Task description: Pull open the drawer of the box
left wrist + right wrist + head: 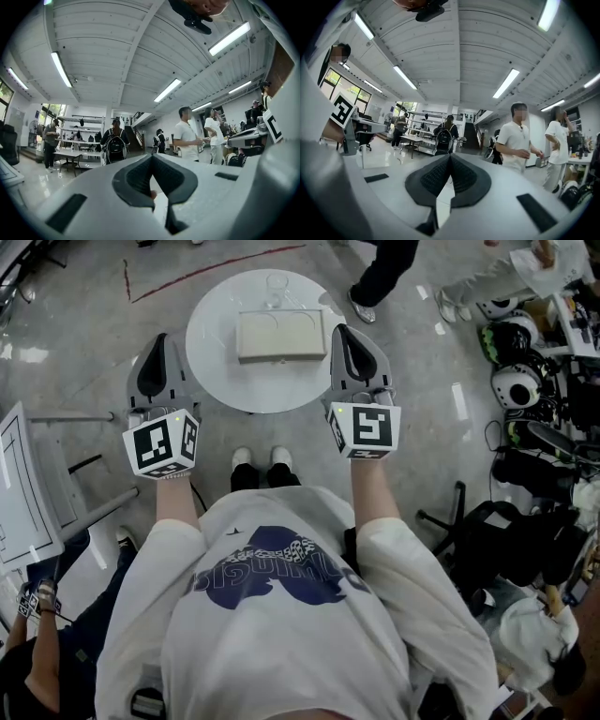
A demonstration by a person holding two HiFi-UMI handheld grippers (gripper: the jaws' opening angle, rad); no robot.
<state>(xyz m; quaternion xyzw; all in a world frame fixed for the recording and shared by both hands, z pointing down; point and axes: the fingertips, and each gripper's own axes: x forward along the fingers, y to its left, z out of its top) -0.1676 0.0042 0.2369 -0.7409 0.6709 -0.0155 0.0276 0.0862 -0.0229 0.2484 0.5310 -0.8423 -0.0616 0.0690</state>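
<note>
Approach not yet begun. My left gripper and right gripper are both clenched, pads together with nothing between them. They are held up at the left and right edges of the round table, aimed out across the room rather than at the work. The beige box lies at the table's middle, untouched. Its drawer seems shut, and no handle shows from above. Next, I judge, I should lower one gripper to the box's front, part the jaws and find a pull.

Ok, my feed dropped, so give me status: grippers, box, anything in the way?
Left gripper and right gripper shut, empty. Box on table, untouched, not opened. Nothing in the way.
</note>
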